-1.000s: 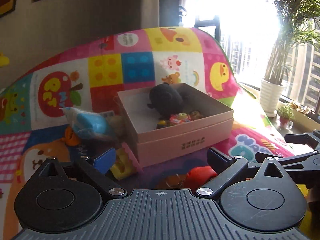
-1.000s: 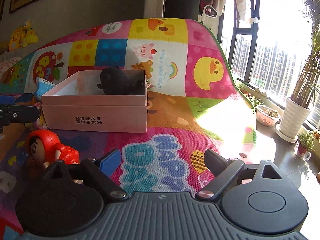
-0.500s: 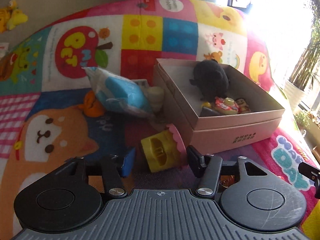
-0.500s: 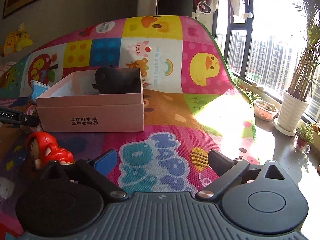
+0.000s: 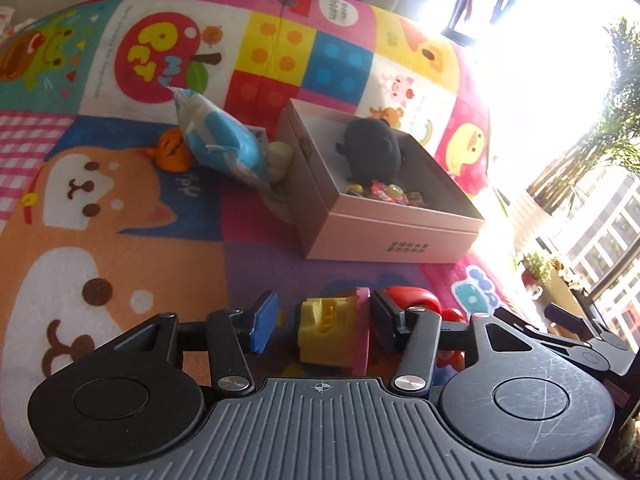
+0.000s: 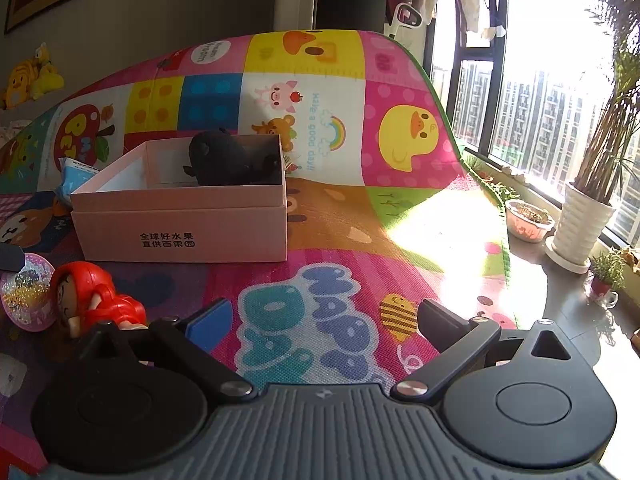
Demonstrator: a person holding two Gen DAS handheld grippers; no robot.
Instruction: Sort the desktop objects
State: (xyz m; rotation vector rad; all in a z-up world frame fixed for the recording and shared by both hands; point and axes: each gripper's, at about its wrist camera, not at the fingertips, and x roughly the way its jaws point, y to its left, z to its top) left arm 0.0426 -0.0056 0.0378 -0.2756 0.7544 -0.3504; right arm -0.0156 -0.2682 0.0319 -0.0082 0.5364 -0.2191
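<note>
I read "全球好水果 直供百果园" on the front wall of the pink box [image 6: 180, 228], and "HAPPY DAY" printed on the play mat [image 6: 332, 320] beneath it. Inside the box I see a black plush toy [image 5: 372, 148] and a few small colourful toys [image 5: 388, 194]. My left gripper [image 5: 322, 322] is open, its fingers straddling the yellow-and-pink toy [image 5: 332, 332], which touches the right pad. My right gripper [image 6: 320, 320] hangs open and empty above the mat, the red figure [image 6: 96, 300] just beside its left finger.
</note>
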